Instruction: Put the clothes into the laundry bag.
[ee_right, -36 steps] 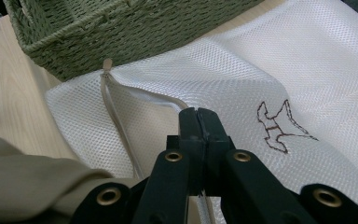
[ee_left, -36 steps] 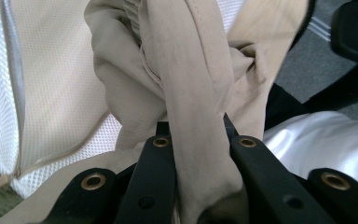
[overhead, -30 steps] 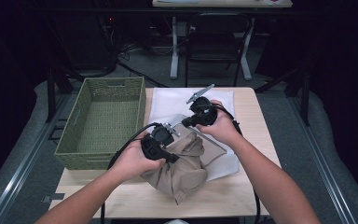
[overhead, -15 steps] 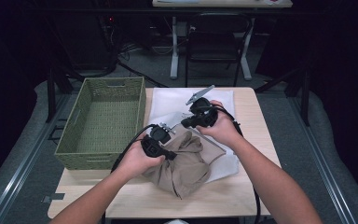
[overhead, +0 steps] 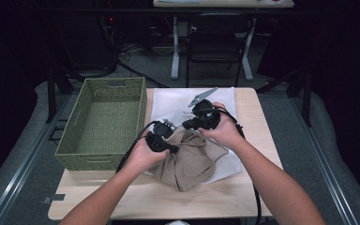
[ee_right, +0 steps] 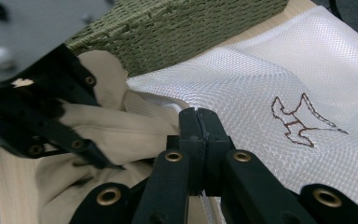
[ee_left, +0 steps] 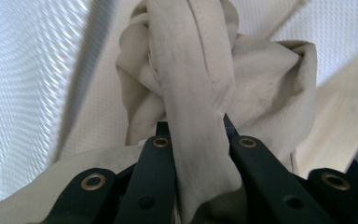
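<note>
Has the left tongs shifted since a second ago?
Yes. The left tongs dropped slightly toward the table's near edge, away from the green basket's far rim.

A light wooden table (overhead: pixel 258 122) is set on a grey carpeted floor (overhead: pixel 342 154), and metal rails (overhead: pixel 14 183) are seen along both sides. Behind it, a dark chair (overhead: pixel 218 42) is placed before a second desk (overhead: pixel 225 3) on white legs. The room beyond is left in deep shadow.

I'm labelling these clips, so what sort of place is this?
Probably a lab or office workroom: a small light wooden table on grey carpet, a black chair at another desk behind, and cables on the floor.
</note>
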`<action>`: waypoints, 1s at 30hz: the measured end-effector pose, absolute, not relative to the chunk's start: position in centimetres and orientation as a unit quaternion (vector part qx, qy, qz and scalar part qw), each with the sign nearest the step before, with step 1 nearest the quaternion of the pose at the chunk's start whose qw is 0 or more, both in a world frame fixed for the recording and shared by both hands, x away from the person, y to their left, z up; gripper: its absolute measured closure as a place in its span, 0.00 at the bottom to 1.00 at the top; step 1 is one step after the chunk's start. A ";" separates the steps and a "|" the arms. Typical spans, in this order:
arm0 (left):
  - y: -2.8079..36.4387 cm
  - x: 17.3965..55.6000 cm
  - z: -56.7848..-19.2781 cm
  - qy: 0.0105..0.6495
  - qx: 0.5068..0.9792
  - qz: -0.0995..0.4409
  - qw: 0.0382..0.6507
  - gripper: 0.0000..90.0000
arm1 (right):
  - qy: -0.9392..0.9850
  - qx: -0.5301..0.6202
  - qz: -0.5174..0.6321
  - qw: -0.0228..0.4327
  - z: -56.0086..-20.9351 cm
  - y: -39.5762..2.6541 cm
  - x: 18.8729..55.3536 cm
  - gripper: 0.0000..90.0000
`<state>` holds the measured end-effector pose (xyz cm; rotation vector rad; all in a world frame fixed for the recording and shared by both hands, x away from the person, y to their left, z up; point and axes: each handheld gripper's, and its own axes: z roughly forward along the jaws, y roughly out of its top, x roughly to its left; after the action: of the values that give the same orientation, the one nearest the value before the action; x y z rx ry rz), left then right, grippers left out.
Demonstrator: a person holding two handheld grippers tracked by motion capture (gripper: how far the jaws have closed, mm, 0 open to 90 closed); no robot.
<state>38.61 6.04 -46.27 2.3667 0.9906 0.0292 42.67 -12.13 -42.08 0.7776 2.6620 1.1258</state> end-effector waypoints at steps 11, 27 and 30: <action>5.3 39.3 -47.8 0.392 0.875 0.051 0.280 0.94 | 0.885 0.261 0.379 0.072 -42.5 -12.5 42.6 1.00; 6.8 39.0 -49.6 0.406 0.861 0.060 0.301 0.65 | 0.877 0.276 0.384 0.080 -43.9 -12.5 41.6 1.00; 6.7 38.7 -49.4 0.390 0.870 0.072 0.291 0.62 | 0.877 0.279 0.382 0.083 -44.1 -12.4 41.4 1.00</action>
<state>38.71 6.71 -49.39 2.3209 1.0406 0.1918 41.39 -12.44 -44.05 0.8341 2.6180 1.1421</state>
